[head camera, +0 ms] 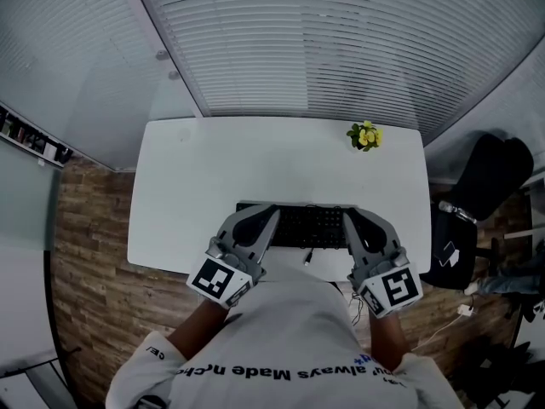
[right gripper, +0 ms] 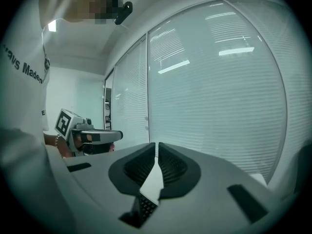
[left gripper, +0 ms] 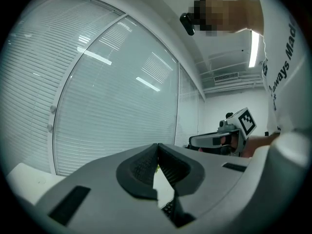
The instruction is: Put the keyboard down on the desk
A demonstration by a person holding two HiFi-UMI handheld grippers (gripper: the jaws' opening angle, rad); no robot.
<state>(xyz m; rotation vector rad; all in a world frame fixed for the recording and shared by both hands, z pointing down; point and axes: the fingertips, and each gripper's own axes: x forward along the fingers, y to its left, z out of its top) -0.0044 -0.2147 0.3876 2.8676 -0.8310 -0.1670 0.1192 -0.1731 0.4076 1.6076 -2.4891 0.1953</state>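
The left gripper (head camera: 271,215) and right gripper (head camera: 347,217), jaws shut and empty, hover equally near above the keyboard (head camera: 304,227), which lies crosswise on the desk (head camera: 255,160).

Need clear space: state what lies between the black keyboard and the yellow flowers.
Nothing: only bare white desk between the black keyboard and the yellow flowers, seen in the head view.

White surface (head camera: 196,194); black keyboard (head camera: 306,226); yellow flowers (head camera: 365,135), seemingly green-leaved; grey left claw (head camera: 271,213) and right claw (head camera: 347,217), black-and-white square markers (head camera: 215,279); brown plank-patterned floor (head camera: 94,254); white slatted blinds (head camera: 341,41)
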